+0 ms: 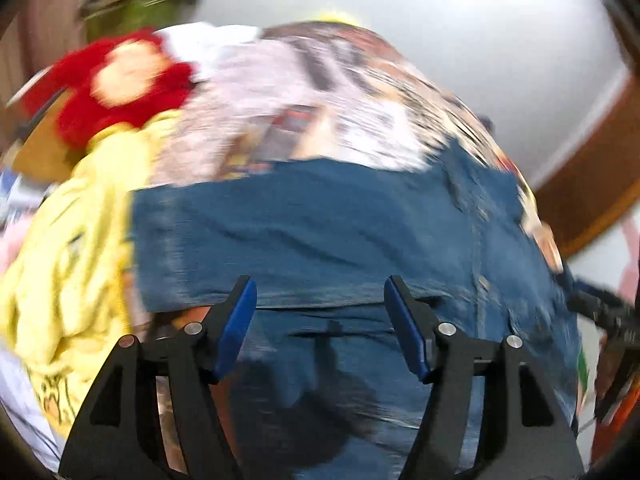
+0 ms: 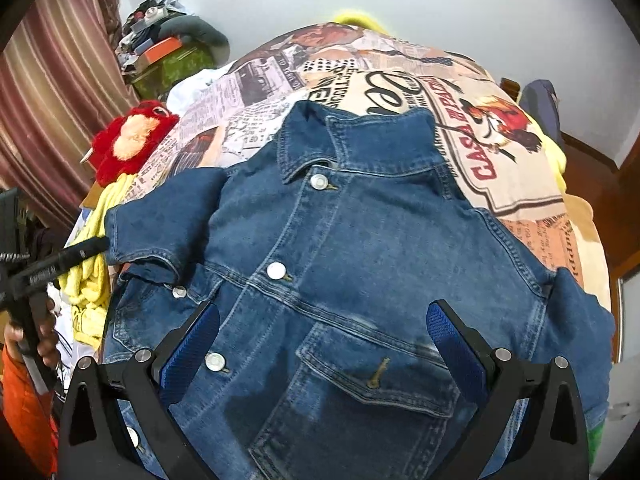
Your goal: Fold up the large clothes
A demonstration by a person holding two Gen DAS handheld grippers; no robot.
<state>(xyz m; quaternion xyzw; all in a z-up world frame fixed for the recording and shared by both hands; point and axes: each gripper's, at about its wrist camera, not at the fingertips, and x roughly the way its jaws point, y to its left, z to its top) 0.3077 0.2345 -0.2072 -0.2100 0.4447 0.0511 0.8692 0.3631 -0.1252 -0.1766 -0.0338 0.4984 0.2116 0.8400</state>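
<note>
**Denim jacket flat on printed cover, both claws empty**

Denim jacket lay front-up on the newsprint-patterned bedcover, collar at the far side, one sleeve folded across its body. Right gripper hung over the chest pocket, jaws wide, nothing gripped. Left gripper stood wide apart above the blurred denim, nothing between its pads. Red plush toy and yellow garment lay beside the jacket.
</note>
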